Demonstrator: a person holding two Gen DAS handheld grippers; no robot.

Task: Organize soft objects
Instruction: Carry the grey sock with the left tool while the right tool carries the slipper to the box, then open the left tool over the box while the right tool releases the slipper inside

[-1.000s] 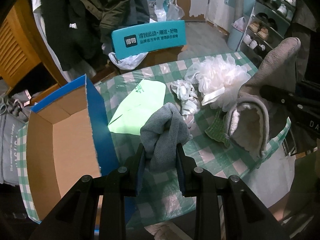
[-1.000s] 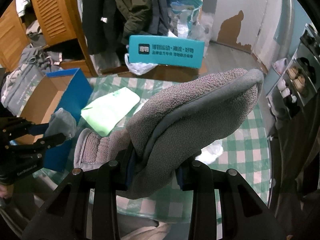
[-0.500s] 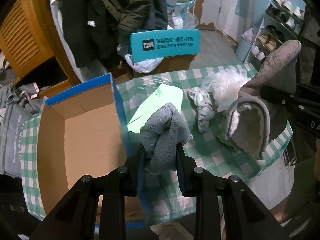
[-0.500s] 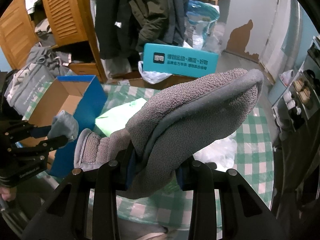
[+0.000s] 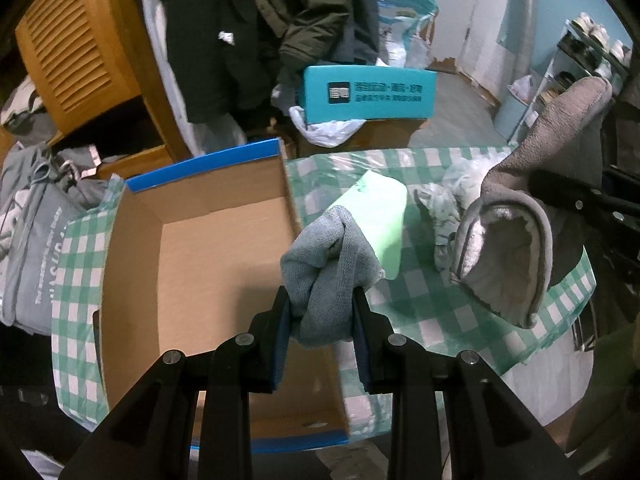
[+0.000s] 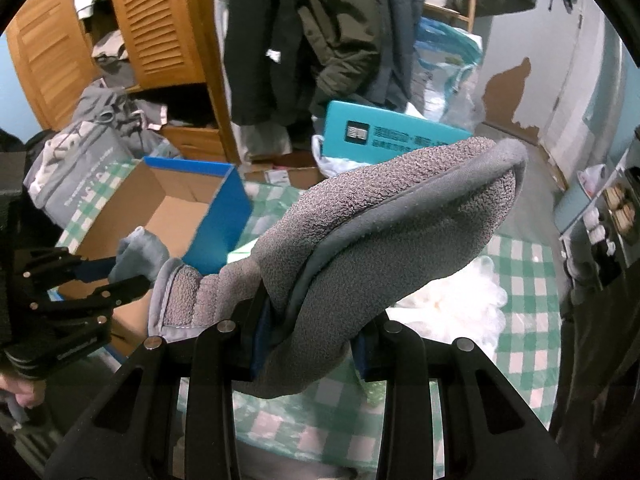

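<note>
My left gripper (image 5: 320, 312) is shut on a bunched grey cloth (image 5: 330, 264) and holds it over the right wall of an open blue cardboard box (image 5: 208, 184) on the green checked table. The left gripper and its cloth (image 6: 138, 254) also show in the right wrist view, above the box (image 6: 216, 204). My right gripper (image 6: 308, 344) is shut on a large grey fleece-lined slipper (image 6: 384, 232), held in the air above the table; the slipper also shows in the left wrist view (image 5: 520, 216). A white mesh bath puff (image 6: 452, 296) and a pale rag (image 5: 440, 216) lie on the table.
A light green flat packet (image 5: 380, 216) lies on the checked tablecloth (image 5: 420, 292) right of the box. A teal carton (image 5: 368, 94) stands behind the table. Hanging coats, a wooden louvred wardrobe (image 5: 72, 60), and a shoe rack (image 5: 580, 56) surround the table.
My left gripper has carried the grey cloth leftward, from over the tablecloth to over the box's right wall. The right gripper with the slipper has shifted left with it.
</note>
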